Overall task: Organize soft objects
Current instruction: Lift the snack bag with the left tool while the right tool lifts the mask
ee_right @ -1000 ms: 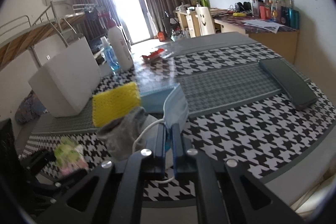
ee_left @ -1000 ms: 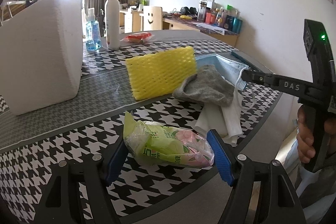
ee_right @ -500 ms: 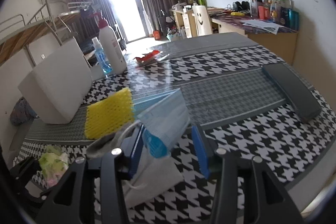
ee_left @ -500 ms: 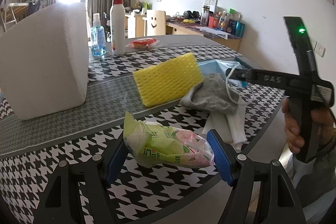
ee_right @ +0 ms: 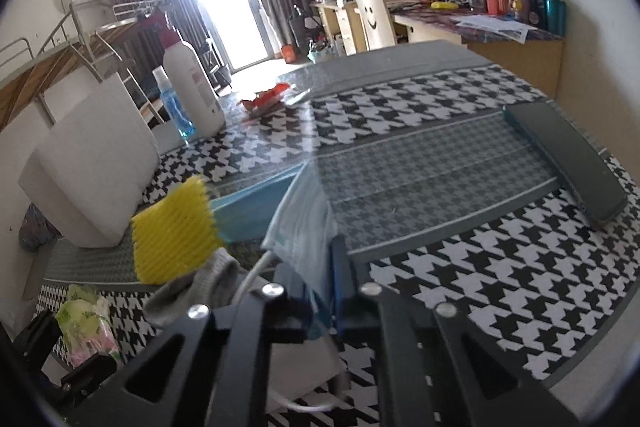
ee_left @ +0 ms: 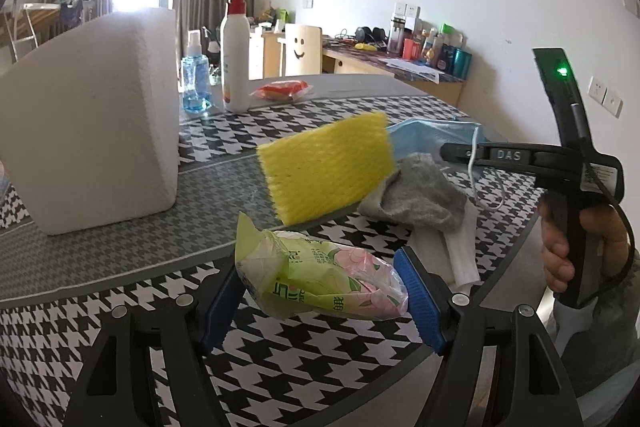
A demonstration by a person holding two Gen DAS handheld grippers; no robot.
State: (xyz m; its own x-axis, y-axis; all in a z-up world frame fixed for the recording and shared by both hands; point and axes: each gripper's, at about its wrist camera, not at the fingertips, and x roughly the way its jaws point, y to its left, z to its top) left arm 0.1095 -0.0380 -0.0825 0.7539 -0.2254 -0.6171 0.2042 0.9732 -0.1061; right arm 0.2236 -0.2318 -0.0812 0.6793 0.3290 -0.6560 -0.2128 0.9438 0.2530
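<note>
My left gripper [ee_left: 320, 291] is shut on a green and pink tissue pack [ee_left: 320, 283] just above the houndstooth table [ee_left: 120, 307]. My right gripper [ee_right: 320, 307] is shut on a blue face mask [ee_right: 304, 227], lifted off the table; it also shows in the left wrist view [ee_left: 436, 133], its ear loop hanging from the gripper [ee_left: 460, 151]. A yellow sponge [ee_left: 328, 167] leans on a grey cloth [ee_left: 420, 193], which lies on folded white cloth [ee_left: 456, 251]. The sponge [ee_right: 174, 231] and grey cloth [ee_right: 196, 287] also show in the right wrist view.
A big white paper pack [ee_left: 88, 119] stands at left. A lotion pump bottle [ee_left: 236, 59], a blue spray bottle [ee_left: 194, 83] and a red packet [ee_left: 282, 91] stand at the back. A dark flat case [ee_right: 568, 163] lies at the right edge.
My right gripper opened half a second ago and has shut again on the blue mask, now held higher. My left gripper still holds the tissue pack, slightly raised.
</note>
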